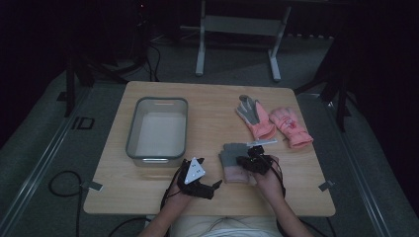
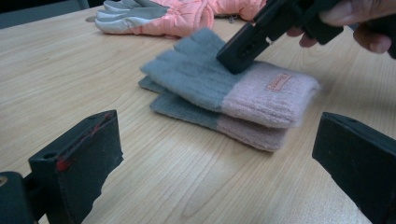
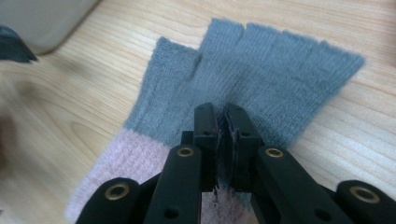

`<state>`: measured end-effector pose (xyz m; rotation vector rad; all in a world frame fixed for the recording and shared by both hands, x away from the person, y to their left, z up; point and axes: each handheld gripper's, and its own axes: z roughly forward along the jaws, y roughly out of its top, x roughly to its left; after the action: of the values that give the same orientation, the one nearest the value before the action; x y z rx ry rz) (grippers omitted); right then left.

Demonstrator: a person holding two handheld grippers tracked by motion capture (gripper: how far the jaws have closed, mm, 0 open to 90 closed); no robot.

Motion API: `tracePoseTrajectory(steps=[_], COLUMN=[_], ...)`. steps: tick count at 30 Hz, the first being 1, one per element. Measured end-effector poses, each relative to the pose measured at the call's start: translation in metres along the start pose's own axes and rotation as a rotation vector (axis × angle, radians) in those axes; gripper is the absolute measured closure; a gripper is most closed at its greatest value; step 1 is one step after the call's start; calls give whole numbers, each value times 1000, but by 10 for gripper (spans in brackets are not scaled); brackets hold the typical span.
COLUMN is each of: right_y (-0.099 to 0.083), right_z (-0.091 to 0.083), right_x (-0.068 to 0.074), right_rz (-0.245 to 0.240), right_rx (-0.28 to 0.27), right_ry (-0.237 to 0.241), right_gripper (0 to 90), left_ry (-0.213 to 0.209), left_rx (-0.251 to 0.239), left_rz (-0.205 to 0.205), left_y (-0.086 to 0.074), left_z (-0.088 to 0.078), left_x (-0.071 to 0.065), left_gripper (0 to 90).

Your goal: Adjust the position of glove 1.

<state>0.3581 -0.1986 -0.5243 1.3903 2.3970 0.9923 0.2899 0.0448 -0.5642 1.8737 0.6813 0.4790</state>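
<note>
Two knit fingerless gloves (image 1: 232,160), grey with pink cuffs, lie stacked on the wooden table (image 1: 207,106) near its front. In the left gripper view the knit gloves (image 2: 224,88) lie just ahead, the pink cuffs to the right. My right gripper (image 1: 247,160) is shut, and its tips rest on the grey part of the top glove (image 3: 280,65). From its own camera the right gripper (image 3: 219,112) has its jaws together with nothing seen between them. My left gripper (image 1: 212,189) stands open just left of the gloves, low over the table. Its jaws frame the pair in the left gripper view (image 2: 219,137).
A clear plastic bin (image 1: 133,133) stands at the left of the table. Two padded pink gloves (image 1: 257,118) (image 1: 291,126) lie at the back right, also seen beyond the knit pair as pink gloves (image 2: 187,14). A desk frame stands on the floor behind the table.
</note>
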Motion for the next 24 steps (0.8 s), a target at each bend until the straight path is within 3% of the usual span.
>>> tracePoseTrajectory(steps=[4, 10, 14, 18, 19, 21, 24], right_y=[-2, -4, -5, -3, -1, 2, 6], right_z=[5, 10, 10, 10, 7, 0, -14], right_x=[-1, -2, 0, -1, -1, -2, -7], right_rz=[2, -23, -65, -88, -91, -101, -124], right_rx=[8, 18, 18, 18, 11, -9, -42], right_ry=[2, 7, 22, 57, 60, 63, 61], right_gripper=[827, 801, 802, 775, 767, 768, 754], left_ry=[33, 18, 4, 50, 67, 59, 0], left_rx=[9, 14, 17, 16, 33, 121, 143], left_rz=[-9, -18, -8, 7, 11, -23, -60], left_y=[0, 1, 1, 1, 1, 3, 6], left_z=[1, 1, 2, 2, 3, 6, 7], left_x=[-1, 1, 0, -1, -2, -3, -7], left_gripper=[11, 11, 51, 50, 50, 87, 131])
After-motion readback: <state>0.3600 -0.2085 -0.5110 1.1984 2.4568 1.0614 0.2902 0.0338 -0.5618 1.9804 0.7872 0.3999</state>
